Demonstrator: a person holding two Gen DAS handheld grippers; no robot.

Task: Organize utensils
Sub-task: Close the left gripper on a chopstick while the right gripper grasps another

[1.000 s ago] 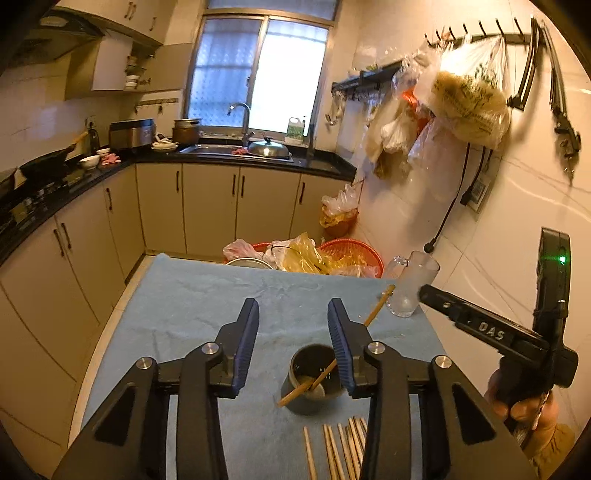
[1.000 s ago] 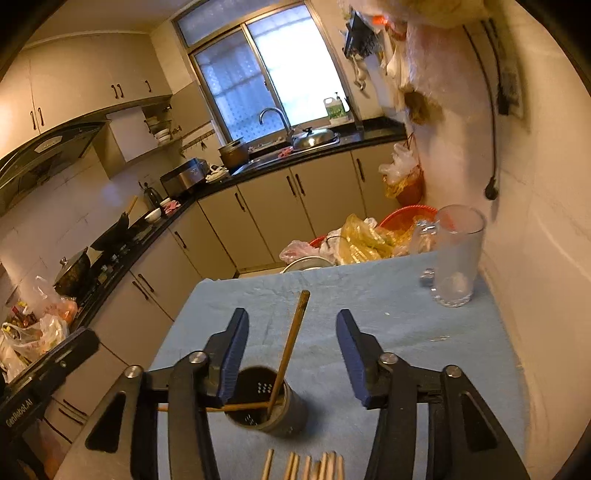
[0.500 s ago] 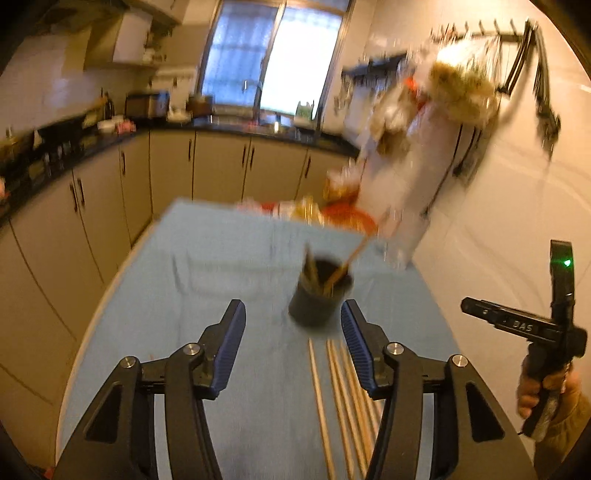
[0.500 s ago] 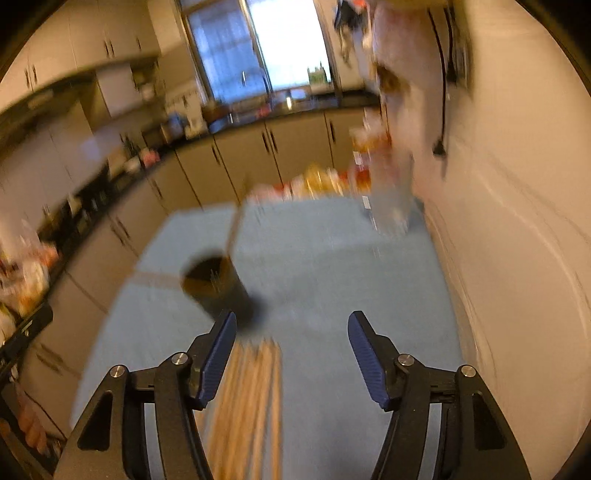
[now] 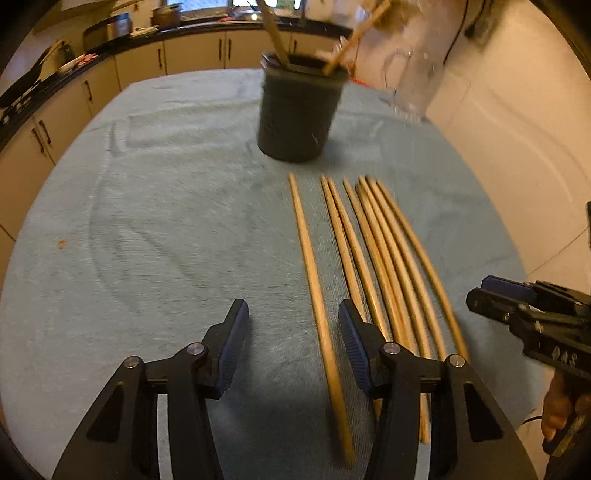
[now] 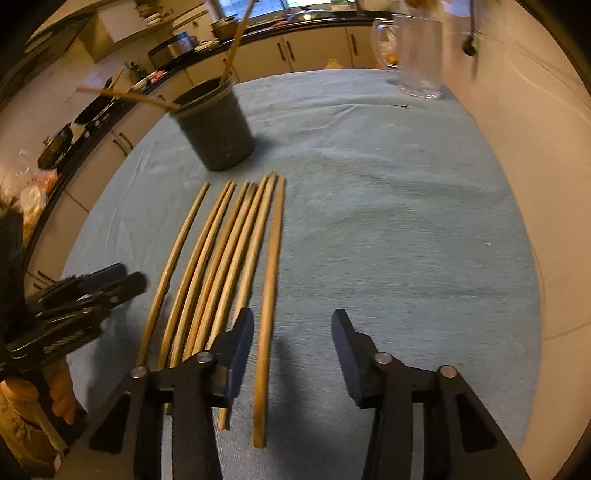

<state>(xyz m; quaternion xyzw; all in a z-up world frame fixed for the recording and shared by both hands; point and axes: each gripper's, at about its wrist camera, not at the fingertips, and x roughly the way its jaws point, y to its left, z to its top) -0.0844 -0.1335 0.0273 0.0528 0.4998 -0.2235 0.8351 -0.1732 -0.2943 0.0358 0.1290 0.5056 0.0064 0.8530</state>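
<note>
Left gripper (image 5: 291, 332) is unclenched over the leftmost chopstick (image 5: 314, 273), jaws just narrowing. Right gripper (image 6: 293, 341) likewise, its jaws straddling the rightmost chopstick (image 6: 269, 280). Dark holder (image 5: 297, 110) with 2 sticks sits toward the table's (image 5: 147, 221) far edge.

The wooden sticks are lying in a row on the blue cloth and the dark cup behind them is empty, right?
Not quite. The dark cup is not empty: two wooden sticks already stand in it, leaning out over its rim. The left wrist view shows this, and the right wrist view does too. The rest is right: the other sticks lie in a row on the blue cloth, in front of the cup.
</note>
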